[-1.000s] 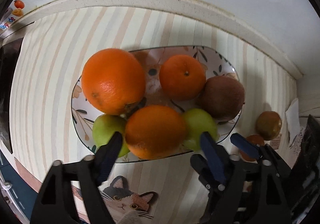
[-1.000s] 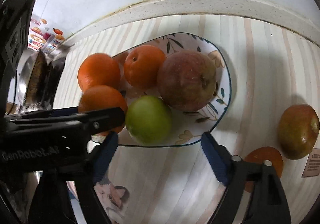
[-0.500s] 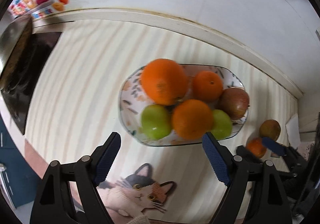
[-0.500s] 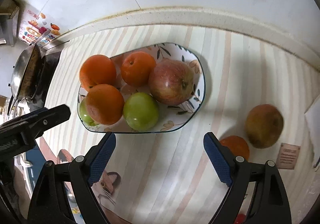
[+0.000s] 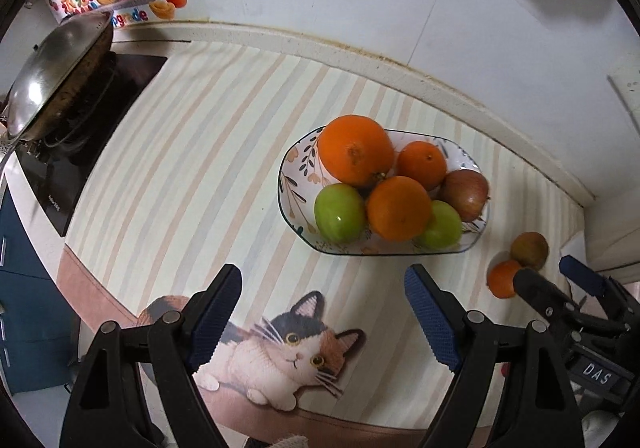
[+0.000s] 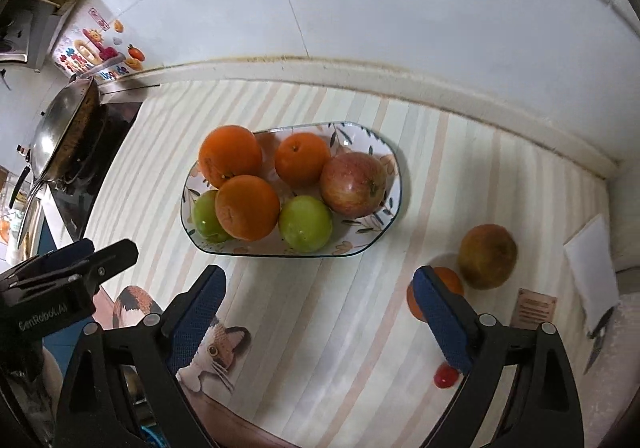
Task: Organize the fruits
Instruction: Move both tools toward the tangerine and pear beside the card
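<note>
Both grippers, left [image 5: 324, 316] and right [image 6: 316, 312], hang released and empty, the right's jaws just widening, so I'd guess next up is the small loose orange [image 6: 450, 284] lower right, beside the patterned ceramic fruit bowl [image 6: 390, 167].

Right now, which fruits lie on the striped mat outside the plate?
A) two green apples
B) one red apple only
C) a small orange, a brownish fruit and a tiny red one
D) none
C: in the right wrist view the small orange, the brownish fruit and the tiny red one sit on the mat, right of the plate.
</note>
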`<state>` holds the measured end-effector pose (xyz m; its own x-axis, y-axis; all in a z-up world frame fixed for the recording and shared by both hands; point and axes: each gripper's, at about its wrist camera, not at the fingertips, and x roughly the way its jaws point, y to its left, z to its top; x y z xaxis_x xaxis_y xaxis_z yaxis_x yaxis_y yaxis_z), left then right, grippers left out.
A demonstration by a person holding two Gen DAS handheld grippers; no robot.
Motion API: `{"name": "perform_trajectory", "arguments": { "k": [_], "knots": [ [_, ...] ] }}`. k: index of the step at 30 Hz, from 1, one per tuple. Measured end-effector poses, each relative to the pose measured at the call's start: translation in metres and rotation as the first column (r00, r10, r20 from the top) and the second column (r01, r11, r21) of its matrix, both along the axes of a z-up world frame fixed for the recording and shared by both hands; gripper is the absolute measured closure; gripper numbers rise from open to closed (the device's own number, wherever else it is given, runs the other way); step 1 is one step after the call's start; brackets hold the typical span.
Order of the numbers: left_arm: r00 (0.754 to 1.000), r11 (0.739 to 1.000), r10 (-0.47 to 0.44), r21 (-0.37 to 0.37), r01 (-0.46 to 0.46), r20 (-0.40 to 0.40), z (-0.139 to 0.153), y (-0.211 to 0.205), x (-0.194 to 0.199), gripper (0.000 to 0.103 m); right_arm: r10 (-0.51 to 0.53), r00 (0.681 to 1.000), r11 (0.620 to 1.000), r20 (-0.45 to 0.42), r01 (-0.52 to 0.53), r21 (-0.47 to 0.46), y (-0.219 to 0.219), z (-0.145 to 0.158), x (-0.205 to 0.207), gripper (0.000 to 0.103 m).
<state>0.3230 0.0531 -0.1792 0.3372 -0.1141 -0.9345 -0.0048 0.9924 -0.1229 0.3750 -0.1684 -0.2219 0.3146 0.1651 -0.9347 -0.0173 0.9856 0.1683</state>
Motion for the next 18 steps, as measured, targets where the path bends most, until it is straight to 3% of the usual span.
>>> {"name": "perform_trajectory", "arguments": {
  "k": [18],
  "knots": [
    [0.981, 0.999, -0.045, -0.003, 0.046, 0.187, 0.091, -0.004, -0.086, 0.020, 0.019, 0.980, 1.000, 0.196, -0.017, -0.009, 0.000, 0.122, -0.089, 0.006]
  ]
}}
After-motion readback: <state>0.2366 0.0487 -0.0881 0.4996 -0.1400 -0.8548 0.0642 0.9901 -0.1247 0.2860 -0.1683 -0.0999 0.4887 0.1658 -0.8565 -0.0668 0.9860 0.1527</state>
